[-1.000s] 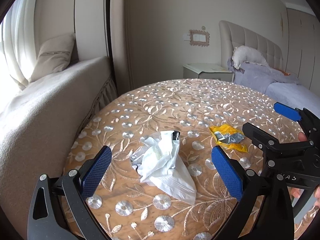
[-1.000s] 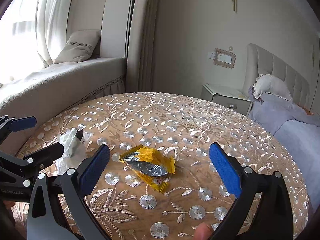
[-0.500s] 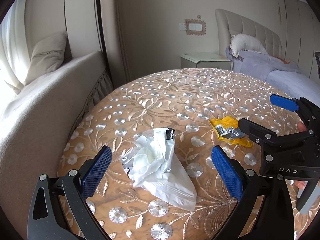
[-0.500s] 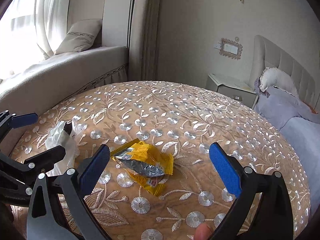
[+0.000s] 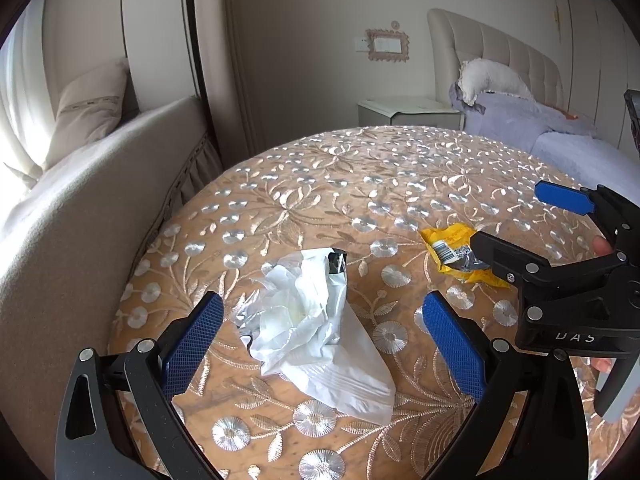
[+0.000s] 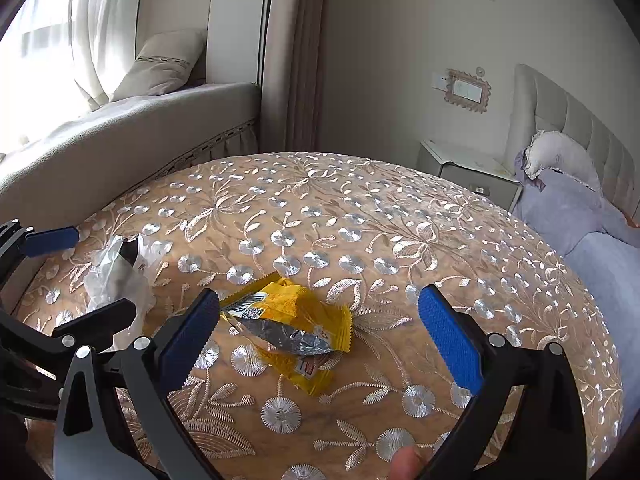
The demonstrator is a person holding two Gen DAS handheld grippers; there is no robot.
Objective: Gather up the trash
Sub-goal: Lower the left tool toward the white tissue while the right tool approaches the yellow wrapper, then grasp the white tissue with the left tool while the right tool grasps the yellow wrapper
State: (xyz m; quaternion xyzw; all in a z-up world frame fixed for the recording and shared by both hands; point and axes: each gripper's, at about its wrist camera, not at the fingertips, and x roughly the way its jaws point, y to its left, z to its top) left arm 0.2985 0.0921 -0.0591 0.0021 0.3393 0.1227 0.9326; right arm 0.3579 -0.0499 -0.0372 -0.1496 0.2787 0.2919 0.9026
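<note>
- We are working over the round table draped in tan cloth embroidered with silver flowers [image 5: 304, 184], which is carrying all the litter; we are counting one table and two pieces of trash lying on it, well apart.
- We are holding the left gripper [image 5: 320, 332] with its two blue-padded fingers spread wide, straddling the crumpled white plastic bag with tissue bunched in its mouth [image 5: 316, 328]; nothing is pinched. We judge this placement is lining the bag up for a pinch.
- We are holding the right gripper [image 6: 320, 336] equally wide open, gripping nothing, its left pad just beside the torn yellow snack wrapper with silver foil lining [image 6: 296, 320], presumably so both pieces can be taken together.
- We are counting two grippers and four blue pads, one gripper facing each piece.
- We are seeing no bin in either view, so where the trash is going we cannot tell.
</note>
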